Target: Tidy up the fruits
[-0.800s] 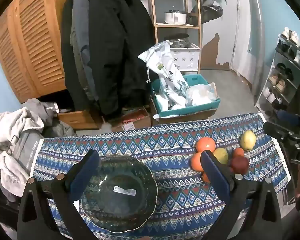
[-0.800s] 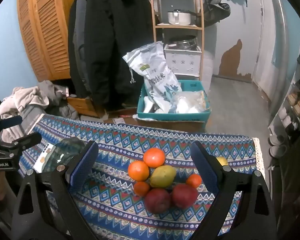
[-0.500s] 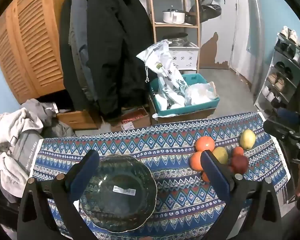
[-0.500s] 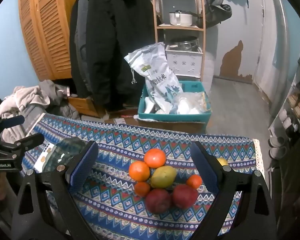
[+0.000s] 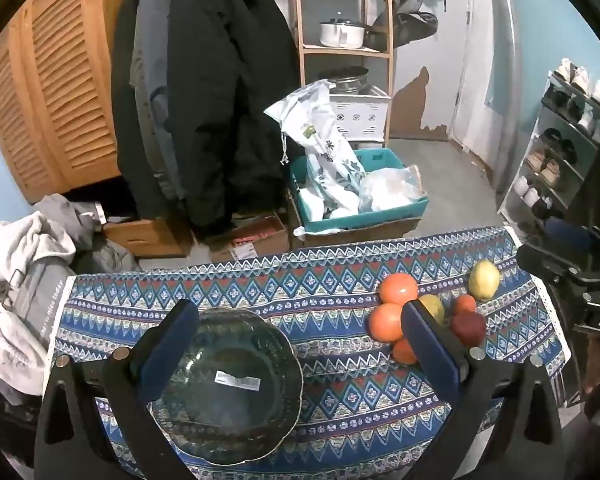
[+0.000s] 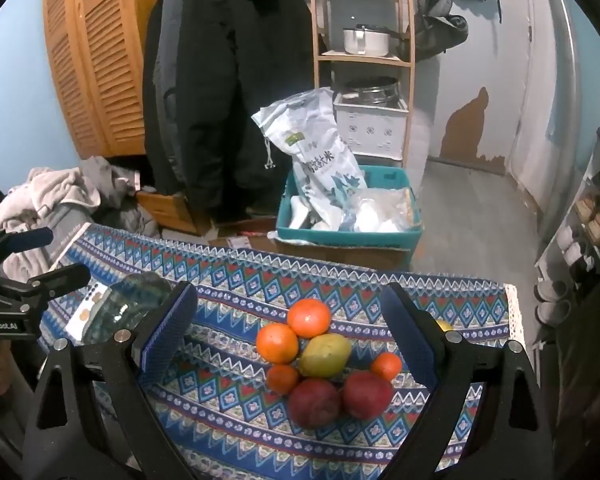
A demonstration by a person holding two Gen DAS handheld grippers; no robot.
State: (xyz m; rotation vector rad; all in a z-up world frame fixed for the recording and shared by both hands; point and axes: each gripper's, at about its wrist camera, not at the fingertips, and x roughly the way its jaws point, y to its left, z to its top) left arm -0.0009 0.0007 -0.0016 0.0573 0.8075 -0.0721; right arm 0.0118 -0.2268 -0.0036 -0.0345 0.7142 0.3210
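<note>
Now, bowl (image 5: 228, 392): glass, holds only a label.
Fruit (image 6: 324, 356): piled on tabletop (image 5: 332, 400), patterned cloth.
Left tongs (image 5: 300, 352): spread.
Right tongs (image 6: 288, 336): spread.
Crate (image 6: 348, 236): bags, on floor.

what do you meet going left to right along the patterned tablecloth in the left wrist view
Dark glass scalloped bowl → upper large orange → small orange tangerine → lone yellow lemon near the cloth's right edge. The other fruits overlap too much to order.
</note>
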